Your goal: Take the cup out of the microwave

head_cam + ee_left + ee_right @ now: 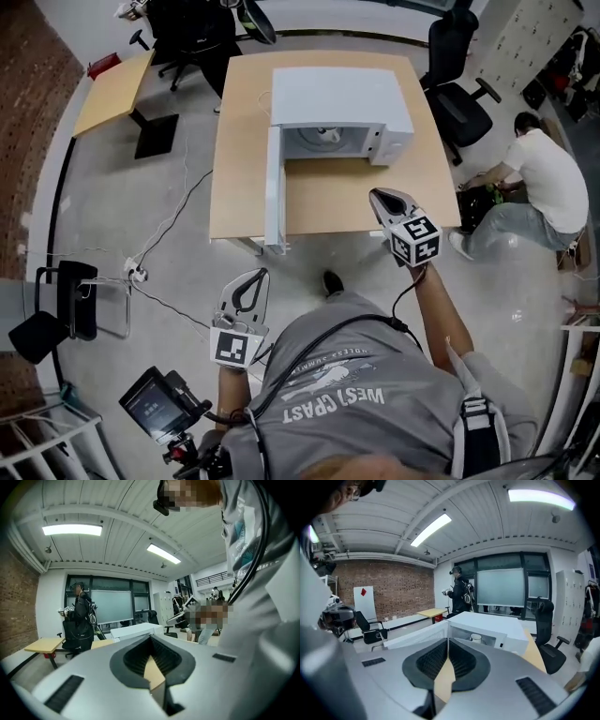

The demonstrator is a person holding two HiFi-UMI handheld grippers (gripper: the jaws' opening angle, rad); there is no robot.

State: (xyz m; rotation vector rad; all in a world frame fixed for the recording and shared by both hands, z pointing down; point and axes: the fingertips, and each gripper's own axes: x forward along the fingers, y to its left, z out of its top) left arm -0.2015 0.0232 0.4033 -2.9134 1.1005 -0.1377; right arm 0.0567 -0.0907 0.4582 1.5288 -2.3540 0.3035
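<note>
A white microwave [342, 98] stands on a wooden table [244, 141] with its door [274, 187] swung wide open toward me. A white cup [328, 136] sits inside the cavity, and it also shows in the right gripper view as the cup [476, 637]. My right gripper [377, 195] is shut and empty, hovering over the table's front edge, right of the door and short of the microwave [487, 626]. My left gripper [257, 275] is shut and empty, low and back from the table, below the door's end. The left gripper [151, 640] points level at the microwave [136, 631].
A person [544, 183] crouches on the floor to the right of the table. Black office chairs [459, 89] stand behind and right of the table. A smaller wooden table [112, 89] is at the far left. Cables [164, 230] run across the floor on the left.
</note>
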